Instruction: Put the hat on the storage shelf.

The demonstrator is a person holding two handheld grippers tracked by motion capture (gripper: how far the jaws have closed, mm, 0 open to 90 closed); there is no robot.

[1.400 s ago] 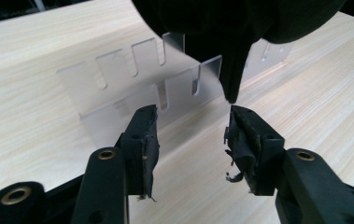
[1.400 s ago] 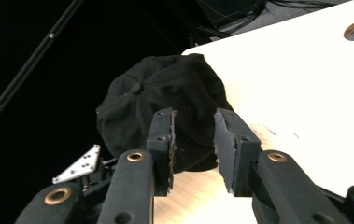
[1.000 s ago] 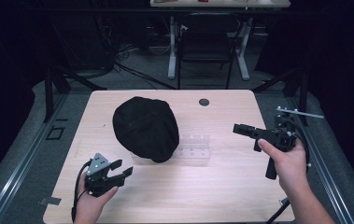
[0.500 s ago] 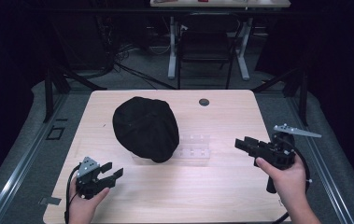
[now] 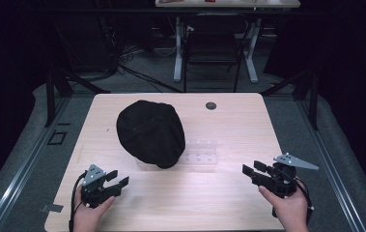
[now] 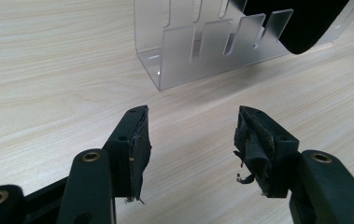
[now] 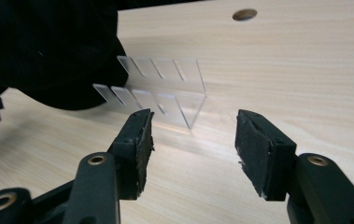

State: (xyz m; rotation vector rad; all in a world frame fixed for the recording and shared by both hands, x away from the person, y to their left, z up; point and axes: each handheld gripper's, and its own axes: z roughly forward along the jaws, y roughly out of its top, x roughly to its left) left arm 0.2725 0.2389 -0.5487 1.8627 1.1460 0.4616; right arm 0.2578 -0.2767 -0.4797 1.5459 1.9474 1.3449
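Note:
A black cap point(image 5: 149, 133) lies over the left end of a clear slotted acrylic rack point(image 5: 201, 151) in the middle of the wooden table point(image 5: 229, 121). My left gripper point(image 5: 115, 179) rests low at the front left, open, jaws pointing toward the rack point(image 6: 202, 44), nothing between them. My right gripper point(image 5: 252, 172) sits at the front right; its jaws have just been opening and stand wide with nothing between them. In the right gripper view the rack point(image 7: 165, 88) and the cap point(image 7: 48, 51) lie ahead of the black pads point(image 7: 139, 149).
A small round hole point(image 5: 211, 105) marks the table's far side. A desk frame and cables stand on the floor behind the table. Grey floor borders the table's left and right edges.
My right gripper has sunk toward the tabletop and come nearer the front edge, its jaws spreading. The left gripper has dropped slightly. The cap and rack have not moved.

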